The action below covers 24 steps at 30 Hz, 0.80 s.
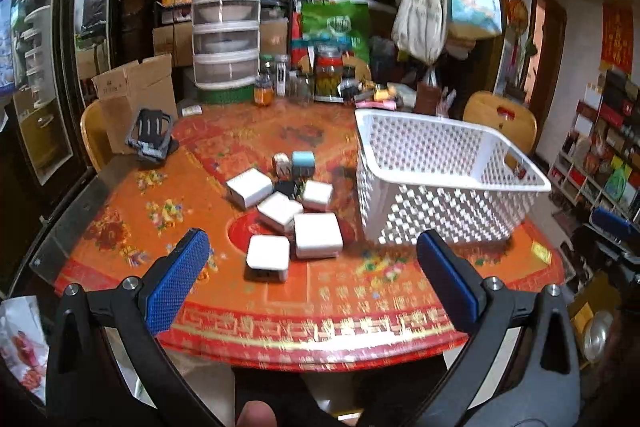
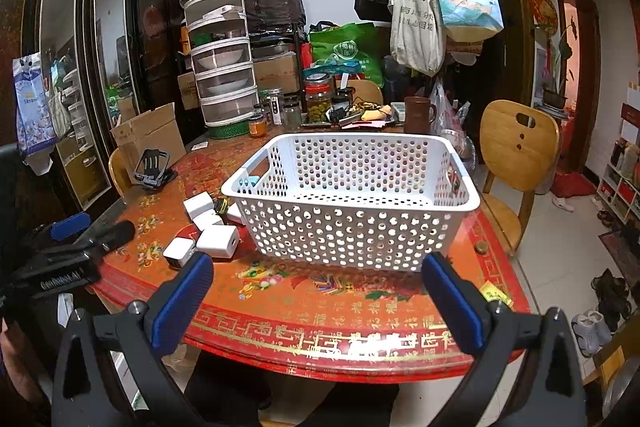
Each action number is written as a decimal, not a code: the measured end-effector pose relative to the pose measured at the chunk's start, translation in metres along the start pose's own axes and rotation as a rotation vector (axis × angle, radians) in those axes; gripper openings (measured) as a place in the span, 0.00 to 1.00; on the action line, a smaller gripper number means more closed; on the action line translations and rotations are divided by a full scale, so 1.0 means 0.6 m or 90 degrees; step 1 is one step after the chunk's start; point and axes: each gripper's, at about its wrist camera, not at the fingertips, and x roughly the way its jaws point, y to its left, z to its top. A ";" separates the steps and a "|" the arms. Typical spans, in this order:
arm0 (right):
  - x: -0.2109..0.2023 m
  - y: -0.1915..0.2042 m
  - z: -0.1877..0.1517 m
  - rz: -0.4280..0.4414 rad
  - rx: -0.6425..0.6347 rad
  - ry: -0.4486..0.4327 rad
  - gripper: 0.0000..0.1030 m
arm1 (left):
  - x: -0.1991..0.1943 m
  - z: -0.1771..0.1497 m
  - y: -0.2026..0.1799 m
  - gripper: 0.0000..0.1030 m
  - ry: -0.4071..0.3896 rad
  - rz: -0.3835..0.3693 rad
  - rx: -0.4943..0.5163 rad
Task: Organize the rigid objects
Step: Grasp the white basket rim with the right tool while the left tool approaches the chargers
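Chargers (image 1: pixel 288 211), white and boxy, heaped loose on the red and orange tablecloth (image 1: pixel 340 311), none of them held, all lying outside the basket. Nearest, left gripper (image 1: pixel 314 255) spread wide and empty, blue pads (image 1: pixel 176 279) well apart, hovering over the table's near edge just short of the heap. Right gripper (image 2: pixel 318 281) likewise released, gripping nothing, pads (image 2: pixel 182 303) wide, aimed at the near wall of the basket. Just past the left gripper, one white charger (image 1: pixel 267 257) lying flat with its dark port side facing the camera, touching a larger white block (image 1: pixel 318 239) on its right. Behind those, three more white ones crowded together, a small black piece (image 1: pixel 289 188) wedged among them. Further back, a pale blue cube (image 1: pixel 302 163) beside a small patterned cube (image 1: pixel 281 163). Right of the heap, close but apart from it, a white perforated basket (image 2: pixel 348 227), upright, looking empty through the holes in the right wrist view. Off to the left of the table, a grey folding stand (image 1: pixel 150 137) propped up near the edge. Along the far side, a row of glass jars (image 2: pixel 318 101), a brown mug (image 2: pixel 418 115), a stack of clear drawers (image 2: pixel 224 67) on a green base. Beyond the table, a cardboard box (image 2: pixel 146 139), two wooden chairs (image 2: pixel 516 151), a coat rack hung with tote bags (image 2: pixel 416 27), a dark mirrored wardrobe (image 2: pixel 92 67).
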 end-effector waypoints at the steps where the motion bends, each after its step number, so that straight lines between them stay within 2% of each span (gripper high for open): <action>1: -0.001 -0.010 0.004 0.013 0.010 -0.013 1.00 | 0.003 0.003 0.008 0.99 -0.011 0.006 0.003; 3: 0.001 -0.019 0.008 0.008 0.018 -0.021 1.00 | 0.015 0.008 0.022 0.99 -0.017 0.029 0.013; 4: 0.004 -0.030 0.013 -0.015 0.025 -0.030 1.00 | 0.025 0.009 0.029 0.99 -0.016 0.041 0.021; 5: 0.012 -0.052 0.024 -0.065 0.030 -0.059 1.00 | 0.043 0.008 0.038 0.99 0.009 0.047 0.025; 6: 0.023 -0.068 0.030 -0.093 0.027 -0.062 1.00 | 0.059 0.006 0.047 0.99 0.033 0.037 0.025; 7: 0.037 -0.081 0.037 -0.110 0.021 -0.037 1.00 | 0.073 0.002 0.055 0.99 0.050 0.024 0.024; 8: 0.037 -0.081 0.037 -0.110 0.021 -0.037 1.00 | 0.083 -0.002 0.060 0.99 0.061 0.022 0.025; 10: 0.086 -0.129 0.062 -0.137 0.026 0.039 1.00 | 0.104 -0.013 0.077 0.99 0.075 0.031 0.014; 12: 0.120 -0.163 0.076 -0.166 0.037 0.072 1.00 | 0.127 -0.022 0.093 0.99 0.093 0.032 0.004; 13: 0.120 -0.163 0.076 -0.166 0.037 0.072 1.00 | 0.137 -0.026 0.101 0.99 0.101 0.032 0.000; 15: 0.178 -0.224 0.091 -0.136 0.073 0.117 0.97 | 0.156 -0.039 0.116 0.99 0.112 0.042 -0.001; 16: 0.191 -0.239 0.093 -0.138 0.084 0.127 0.92 | 0.162 -0.048 0.118 0.99 0.119 0.045 0.003; 18: 0.219 -0.272 0.092 -0.132 0.111 0.159 0.74 | 0.178 -0.063 0.130 0.99 0.134 0.057 0.008; 19: 0.219 -0.272 0.092 -0.132 0.111 0.159 0.69 | 0.185 -0.069 0.135 0.99 0.138 0.058 0.009; 21: 0.245 -0.291 0.090 -0.107 0.125 0.188 0.36 | 0.198 -0.082 0.146 0.99 0.148 0.056 0.008; 23: 0.253 -0.294 0.089 -0.100 0.128 0.198 0.22 | 0.212 -0.092 0.152 0.99 0.156 0.045 0.007; 24: 0.262 -0.294 0.089 -0.080 0.135 0.210 0.19 | 0.220 -0.096 0.153 0.99 0.162 0.043 0.008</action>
